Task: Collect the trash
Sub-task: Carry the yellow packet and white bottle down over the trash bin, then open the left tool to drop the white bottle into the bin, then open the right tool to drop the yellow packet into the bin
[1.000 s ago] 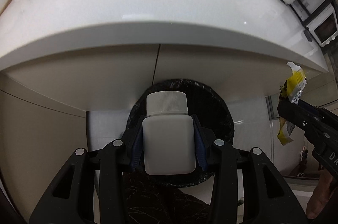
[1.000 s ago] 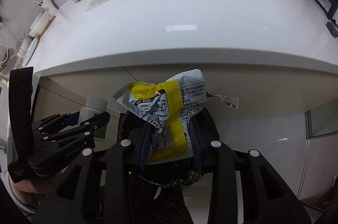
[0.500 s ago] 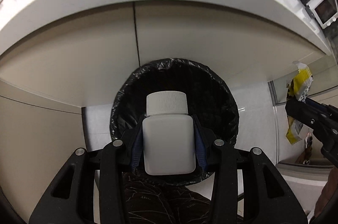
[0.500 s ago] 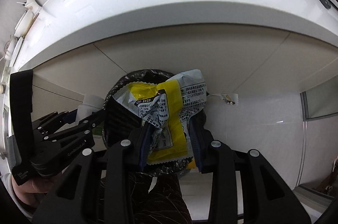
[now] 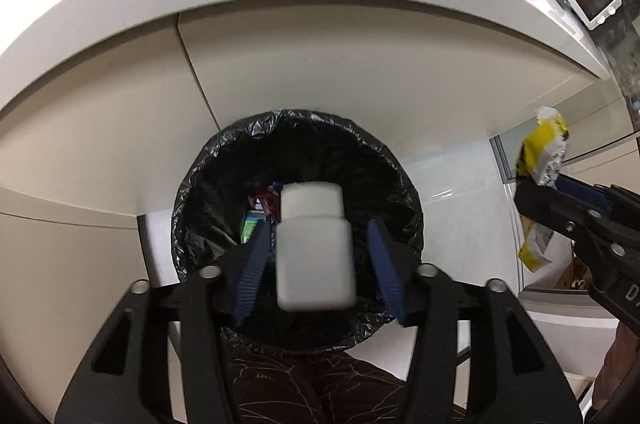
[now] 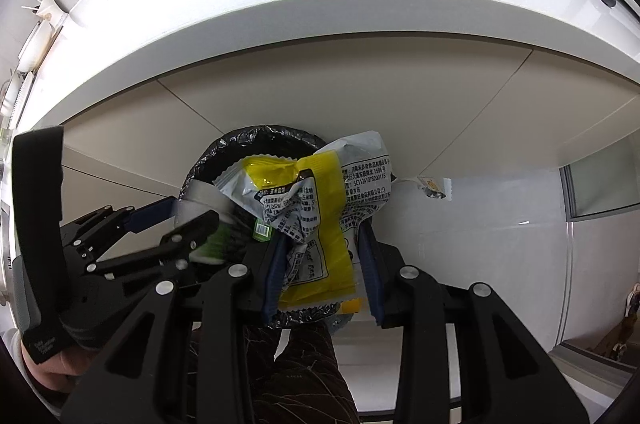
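Left claw [image 5: 316,256]: just spread, white bottle [image 5: 315,250] loose over bin [image 5: 404,184]. Right claw [image 6: 322,264]: pinched wrapper [image 6: 316,208]; best centred before release.

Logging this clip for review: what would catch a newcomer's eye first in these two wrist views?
First, the blurred white bottle hanging free between the parted pads of the left claw, which has just been opening, right above the black-lined trash bin below the counter edge. Next, the crumpled yellow snack wrapper pinched in the right claw over the same bin.
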Action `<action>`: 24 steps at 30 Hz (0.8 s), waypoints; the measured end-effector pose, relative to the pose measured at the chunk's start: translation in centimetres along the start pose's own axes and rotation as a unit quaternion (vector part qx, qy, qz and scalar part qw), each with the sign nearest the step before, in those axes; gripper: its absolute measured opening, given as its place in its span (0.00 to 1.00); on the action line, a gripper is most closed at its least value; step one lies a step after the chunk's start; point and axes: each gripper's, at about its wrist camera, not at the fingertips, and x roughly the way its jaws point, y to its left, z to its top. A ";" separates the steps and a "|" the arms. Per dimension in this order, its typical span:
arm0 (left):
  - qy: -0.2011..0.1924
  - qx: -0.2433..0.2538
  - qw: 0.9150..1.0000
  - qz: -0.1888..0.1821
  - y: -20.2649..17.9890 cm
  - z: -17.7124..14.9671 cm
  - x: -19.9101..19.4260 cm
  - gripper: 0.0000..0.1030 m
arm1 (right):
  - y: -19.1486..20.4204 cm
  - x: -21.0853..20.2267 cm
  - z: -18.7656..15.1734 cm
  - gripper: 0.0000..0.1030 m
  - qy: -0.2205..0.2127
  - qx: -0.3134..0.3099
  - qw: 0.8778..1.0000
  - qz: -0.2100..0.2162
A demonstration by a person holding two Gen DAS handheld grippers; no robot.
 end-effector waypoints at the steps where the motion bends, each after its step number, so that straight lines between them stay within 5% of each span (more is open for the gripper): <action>1: -0.003 -0.001 1.000 0.002 0.0 0.0 -0.2 0.59 | 0.6 0.1 0.3 0.31 -0.001 -0.001 1.000 0.000; 12: -0.015 -0.063 0.997 0.034 3.7 0.2 -1.9 0.90 | 1.5 1.1 0.7 0.32 0.001 -0.010 1.000 0.013; 24: -0.027 -0.107 0.993 0.040 8.4 -1.0 -4.0 0.94 | 5.3 5.1 2.0 0.32 0.025 -0.036 0.999 0.019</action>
